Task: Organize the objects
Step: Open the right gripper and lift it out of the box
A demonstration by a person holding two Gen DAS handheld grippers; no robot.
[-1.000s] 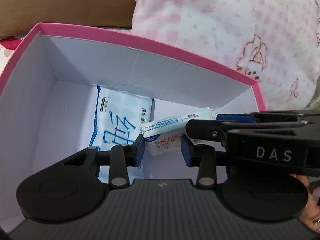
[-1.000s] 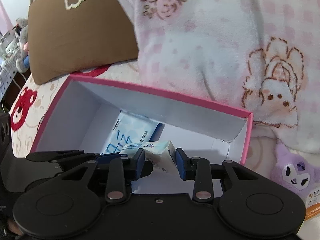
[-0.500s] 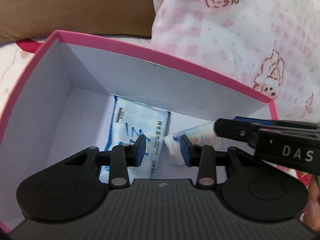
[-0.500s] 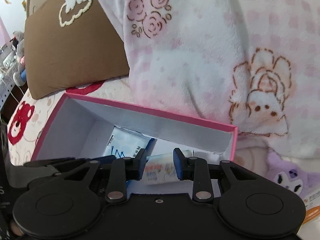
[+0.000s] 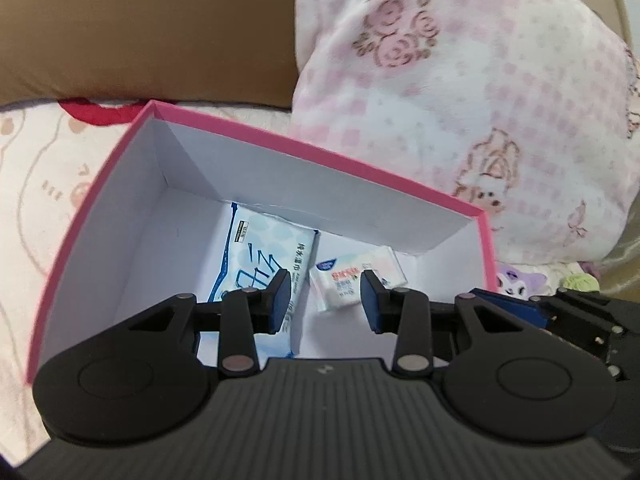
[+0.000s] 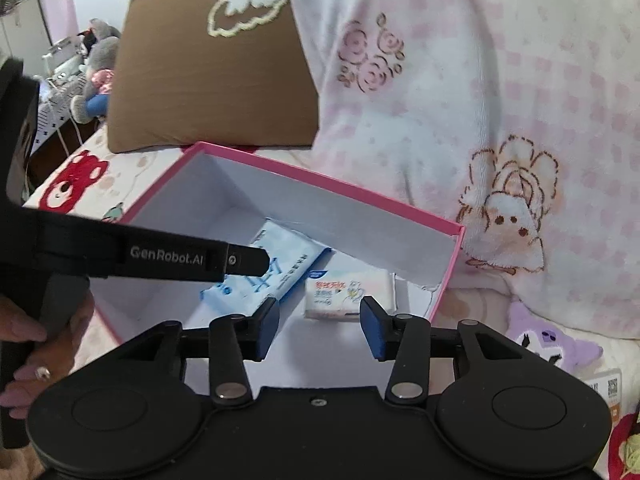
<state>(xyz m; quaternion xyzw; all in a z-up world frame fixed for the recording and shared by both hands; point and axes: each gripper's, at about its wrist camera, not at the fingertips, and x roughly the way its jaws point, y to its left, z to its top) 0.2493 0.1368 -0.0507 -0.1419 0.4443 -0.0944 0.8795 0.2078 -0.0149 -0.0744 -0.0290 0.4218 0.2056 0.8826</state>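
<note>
While both grippers hang above it, the pink box point(image 5: 320, 160) sits open on a cartoon-print bedsheet point(image 5: 44, 168), its inside white and its rim pink.

Contents of the box, two items, both lying flat on the floor of it:
- wet-wipes pack point(image 5: 260, 256), pale blue with dark blue lettering, near the middle, its far end against the far wall.
- small tissue pack point(image 5: 352, 280), white with red print, just right of the wipes, near the right wall; in the right wrist view point(image 6: 348, 292) it lies free, touched by no pad.

Grippers:
- left gripper point(image 5: 325, 300): black with blue pads, jaws standing partly apart with nothing between them. The tissue pack shows through the gap but lies below, on the box floor.
- right gripper point(image 6: 320, 328): jaws have just been opening and now stand apart and empty, the tissue pack resting on the box floor beyond the pads.
- In the right wrist view one long black finger point(image 6: 160, 258) of the left gripper reaches in from the left over the wipes pack; a hand point(image 6: 44, 340) grips its handle at the left edge.

Surroundings:
- brown pillow point(image 6: 208, 80) with a white cloud motif, far side, left of centre.
- pink-and-white fleece blanket point(image 5: 480, 120) with rose and bear prints, far side and right, rising behind the box.
- purple cartoon figure point(image 6: 552, 340) printed on the bedding, right of the box.
</note>
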